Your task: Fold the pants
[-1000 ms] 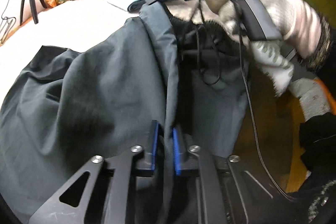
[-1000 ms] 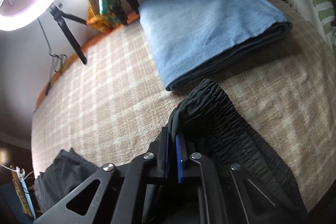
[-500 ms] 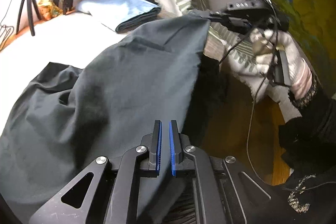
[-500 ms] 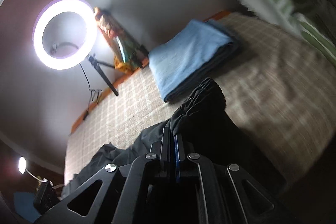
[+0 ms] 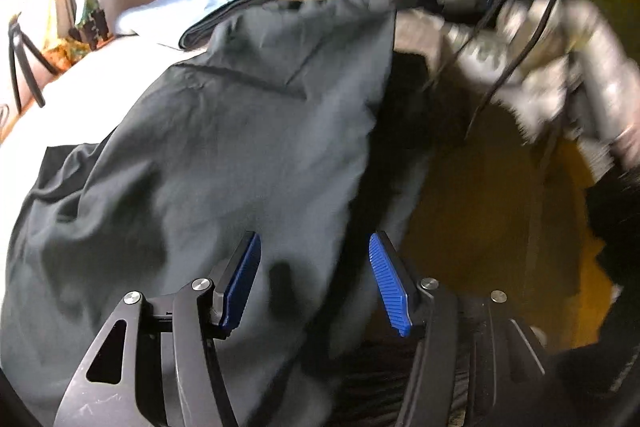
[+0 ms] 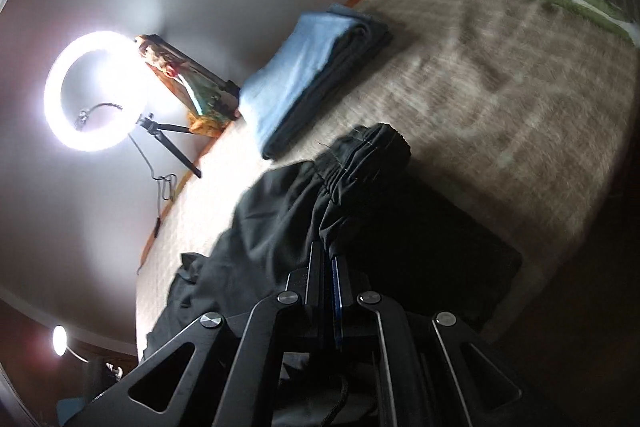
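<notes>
Two grippers on the pants [image 5: 224, 163], which lie across the bed [image 6: 500, 99]: left gripper [image 5: 314, 281] at 6 o'clock, jaws just opened with cloth loose between them, right gripper [image 6: 327, 263] clamped on the waistband [image 6: 360, 155]. I'd keep that waistband taut and regrip left at the edge. Gloved hand [image 5: 560, 59] at 2 o'clock is blurred, legs cut off.

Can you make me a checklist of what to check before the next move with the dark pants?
1. Right gripper pinching the pants at the waistband: ok.
2. Left gripper let go: ok, its jaws have just been opening, cloth lies between but unpinched.
3. Pants lying flat: not ok, the legs are bunched.
4. Blue folded towel apart from the pants: ok.
5. Bare bed cover to lay the pants on: ok.
6. Both legs lined up: cannot tell.
</notes>
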`<action>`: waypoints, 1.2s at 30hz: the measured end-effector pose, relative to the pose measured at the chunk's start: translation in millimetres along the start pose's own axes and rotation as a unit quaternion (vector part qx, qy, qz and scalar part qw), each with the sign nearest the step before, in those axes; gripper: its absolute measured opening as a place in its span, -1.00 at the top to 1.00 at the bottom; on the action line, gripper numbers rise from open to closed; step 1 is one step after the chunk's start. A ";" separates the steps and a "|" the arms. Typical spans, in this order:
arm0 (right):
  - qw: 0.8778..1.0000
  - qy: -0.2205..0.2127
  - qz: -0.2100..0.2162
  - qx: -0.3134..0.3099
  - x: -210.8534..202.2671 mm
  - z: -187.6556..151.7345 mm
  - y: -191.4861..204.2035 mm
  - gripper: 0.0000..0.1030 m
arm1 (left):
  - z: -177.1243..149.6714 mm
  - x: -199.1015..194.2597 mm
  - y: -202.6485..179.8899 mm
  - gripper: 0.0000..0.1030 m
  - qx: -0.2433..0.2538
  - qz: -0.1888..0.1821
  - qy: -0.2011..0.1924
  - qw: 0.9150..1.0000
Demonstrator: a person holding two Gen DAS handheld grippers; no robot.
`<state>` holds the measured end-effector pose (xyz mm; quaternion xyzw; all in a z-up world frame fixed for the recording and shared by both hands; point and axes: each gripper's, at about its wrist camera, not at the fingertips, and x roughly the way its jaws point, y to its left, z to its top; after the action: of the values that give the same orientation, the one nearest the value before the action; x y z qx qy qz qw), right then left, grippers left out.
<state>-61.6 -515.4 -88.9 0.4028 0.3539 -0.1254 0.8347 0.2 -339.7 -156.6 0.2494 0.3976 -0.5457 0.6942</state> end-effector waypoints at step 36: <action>0.982 -0.031 -0.176 -0.058 -46.2 -14.9 -84.2 -0.50 | -10.1 -19.9 6.4 0.37 -0.001 -0.096 0.018 0.995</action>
<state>-143.7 -561.8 -112.4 0.2809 0.4002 -0.2620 0.8321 1.8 -318.8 -146.4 0.2194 0.4326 -0.6049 0.6315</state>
